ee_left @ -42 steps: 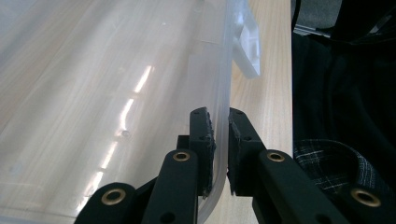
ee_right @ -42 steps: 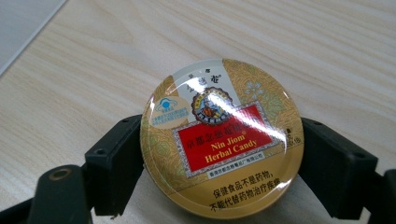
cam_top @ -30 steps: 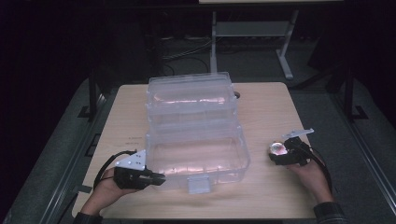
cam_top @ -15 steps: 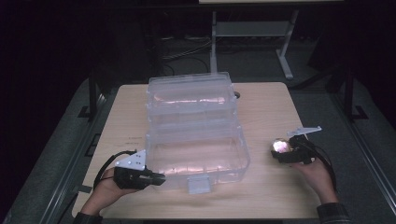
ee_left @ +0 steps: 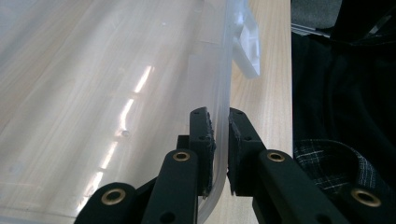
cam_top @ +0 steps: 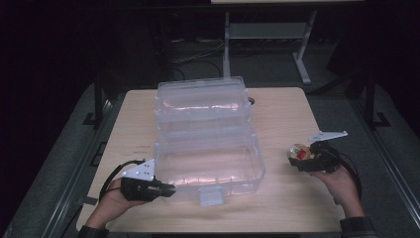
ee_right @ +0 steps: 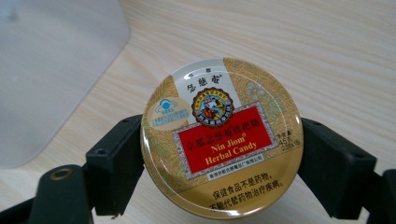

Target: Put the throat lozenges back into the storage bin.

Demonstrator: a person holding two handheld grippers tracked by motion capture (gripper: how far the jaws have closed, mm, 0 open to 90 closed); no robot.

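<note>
A clear plastic box (cam_top: pixel 208 158) stands open in the middle of the wooden table, its lid (cam_top: pixel 200 101) tipped back behind it. My left gripper (cam_top: pixel 166 190) is shut on the box's front-left wall (ee_left: pixel 220 154), one pad on each side of the thin plastic rim. My right gripper (cam_top: pixel 296 158) is shut on a round gold candy tin (ee_right: pixel 222 137) with a red label, held a little above the table to the right of the box. The tin (cam_top: pixel 297 152) lies flat between the two pads, label up.
The box's front latch tab (cam_top: pixel 208 197) sticks out toward the table's near edge. The table (cam_top: pixel 297 119) has bare wood to the right and left of the box. Dark floor and a metal stand (cam_top: pixel 302 64) lie beyond the far edge.
My right gripper has risen slightly with the tin in it and shifted a little right. The left gripper and the box have stayed where they were.
</note>
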